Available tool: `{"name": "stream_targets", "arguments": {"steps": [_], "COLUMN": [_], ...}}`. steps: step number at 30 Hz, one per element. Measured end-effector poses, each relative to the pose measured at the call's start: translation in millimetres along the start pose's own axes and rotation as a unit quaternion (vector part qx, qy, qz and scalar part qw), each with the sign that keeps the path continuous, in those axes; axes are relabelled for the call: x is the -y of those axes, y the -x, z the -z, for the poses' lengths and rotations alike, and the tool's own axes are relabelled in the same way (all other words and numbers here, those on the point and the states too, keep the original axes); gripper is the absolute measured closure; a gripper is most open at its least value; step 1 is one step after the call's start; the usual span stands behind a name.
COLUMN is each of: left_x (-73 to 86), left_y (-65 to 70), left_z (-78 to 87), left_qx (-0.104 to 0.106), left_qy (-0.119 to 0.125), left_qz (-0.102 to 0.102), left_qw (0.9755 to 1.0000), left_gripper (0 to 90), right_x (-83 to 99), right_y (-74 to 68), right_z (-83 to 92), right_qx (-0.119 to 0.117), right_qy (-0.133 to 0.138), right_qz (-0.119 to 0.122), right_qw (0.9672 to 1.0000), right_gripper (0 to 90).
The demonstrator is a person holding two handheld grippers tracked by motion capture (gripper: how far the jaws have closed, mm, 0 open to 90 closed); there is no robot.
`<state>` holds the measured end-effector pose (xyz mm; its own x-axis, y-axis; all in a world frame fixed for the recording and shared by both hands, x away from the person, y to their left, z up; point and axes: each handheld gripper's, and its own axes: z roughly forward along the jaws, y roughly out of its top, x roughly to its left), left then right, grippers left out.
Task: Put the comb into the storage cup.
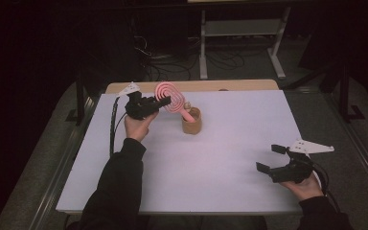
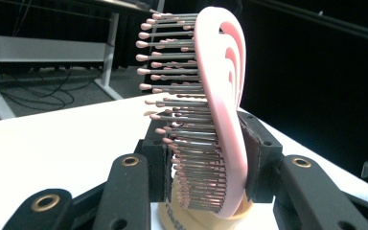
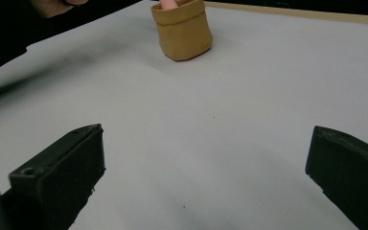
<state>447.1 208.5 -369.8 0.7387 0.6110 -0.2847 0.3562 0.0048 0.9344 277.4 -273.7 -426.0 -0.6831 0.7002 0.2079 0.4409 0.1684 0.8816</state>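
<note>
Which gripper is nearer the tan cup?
Left. The left gripper grips the pink hairbrush whose handle stands in the tan cup; the right gripper waits open, far across the table.

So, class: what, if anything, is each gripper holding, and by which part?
The left gripper clamps the pink hairbrush by its head, handle in the tan cup. The right gripper holds nothing.

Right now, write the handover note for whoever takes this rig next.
Left gripper: its jaws flank the head of the pink hairbrush; whether the pads still press on it, I cannot tell.
Right gripper: open, empty, low at the near right of the table.
Brush handle is down inside the tan cup, head leaning out.
Left: let go and back the left gripper away.
</note>
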Motion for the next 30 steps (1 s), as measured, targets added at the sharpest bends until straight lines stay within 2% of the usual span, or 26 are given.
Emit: {"name": "stream_targets", "arguments": {"steps": [5,9,11,16,20,25,27,29,30], "left_x": [-0.6,-0.2,0.2,2.4,3.1,2.0,1.8,1.7,2.0], "left_y": [3.2,1.8,1.0,3.7,3.1,0.4,0.1,-0.3,-0.1], "left_z": [7.2,15.1,17.4,23.5,30.2,39.4,42.4,45.6,47.7], "left_qx": [-0.01,-0.009,-0.006,-0.013,0.0,0.008,0.002,-0.01,-0.017], "left_qy": [-0.007,0.006,0.003,-0.004,-0.01,-0.01,-0.015,-0.022,-0.021], "left_qz": [-0.02,-0.02,-0.019,-0.034,-0.04,-0.032,-0.032,-0.042,-0.048], "left_qw": [0.9997,0.9997,0.9998,0.9993,0.9992,0.9994,0.9994,0.9989,0.9985], "left_gripper": [56.3,50.6,47.7,37.1,29.1,16.3,10.3,2.4,1.4], "right_x": [0.0,0.1,0.3,0.6,0.5,0.3,0.3,0.3,0.3], "right_y": [1.1,1.2,1.3,1.7,1.4,0.9,0.3,0.1,0.1], "right_z": [-1.0,-1.6,-1.7,-2.2,-2.7,-3.4,-3.8,-4.1,-4.2], "right_qx": [0.002,0.002,0.002,0.0,-0.001,-0.001,-0.002,-0.002,-0.002], "right_qy": [0.0,-0.002,-0.003,-0.005,-0.005,-0.008,-0.01,-0.011,-0.011], "right_qz": [0.001,0.0,-0.001,-0.002,-0.001,0.001,0.001,0.002,0.002], "right_qw": [1.0,1.0,1.0,1.0,1.0,1.0,0.9999,0.9999,0.9999], "right_gripper": [0.0,0.0,0.0,0.0,0.0,0.0,0.0,0.0,0.0]}}
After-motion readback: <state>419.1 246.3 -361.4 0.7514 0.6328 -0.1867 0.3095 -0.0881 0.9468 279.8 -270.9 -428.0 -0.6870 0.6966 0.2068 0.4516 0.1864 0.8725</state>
